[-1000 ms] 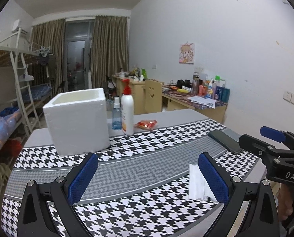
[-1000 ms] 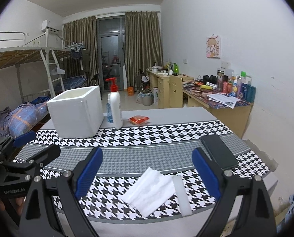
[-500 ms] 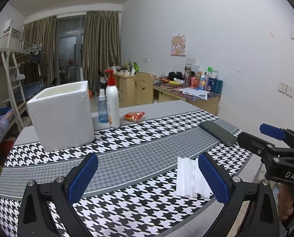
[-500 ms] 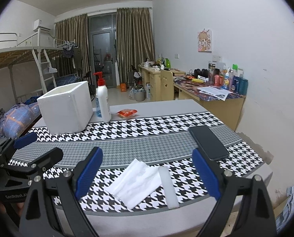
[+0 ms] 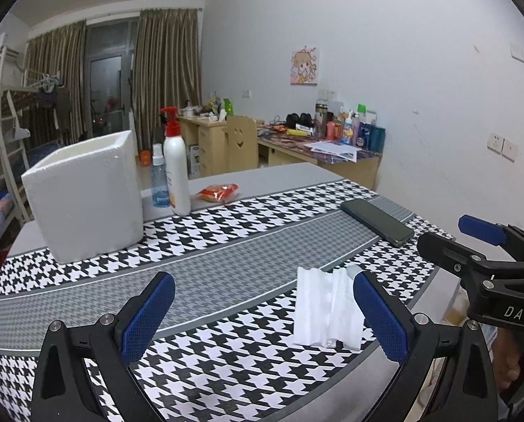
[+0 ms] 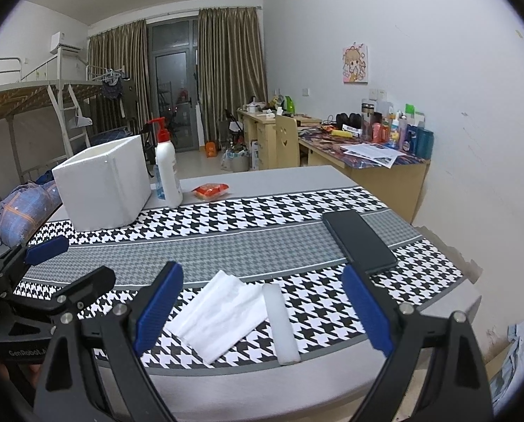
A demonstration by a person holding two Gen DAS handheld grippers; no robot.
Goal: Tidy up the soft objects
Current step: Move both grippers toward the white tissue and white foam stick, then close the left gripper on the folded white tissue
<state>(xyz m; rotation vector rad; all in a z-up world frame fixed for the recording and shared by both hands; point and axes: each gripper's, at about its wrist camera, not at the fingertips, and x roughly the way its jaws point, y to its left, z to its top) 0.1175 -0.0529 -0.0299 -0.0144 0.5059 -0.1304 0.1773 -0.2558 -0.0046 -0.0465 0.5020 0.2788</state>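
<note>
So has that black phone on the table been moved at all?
No. The black phone lies on the same spot of the houndstooth tablecloth, across the grey band's right end; only the cameras shifted.

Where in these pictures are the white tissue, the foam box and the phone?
tissue (image 6: 223,316), right wrist view, middle of the sheet
foam box (image 5: 86,197), left wrist view, front wall
phone (image 6: 360,242), right wrist view, middle of the screen

White-walled room, brown curtains (image 6: 226,74), bunk bed (image 6: 33,95), seemingly dim
</note>
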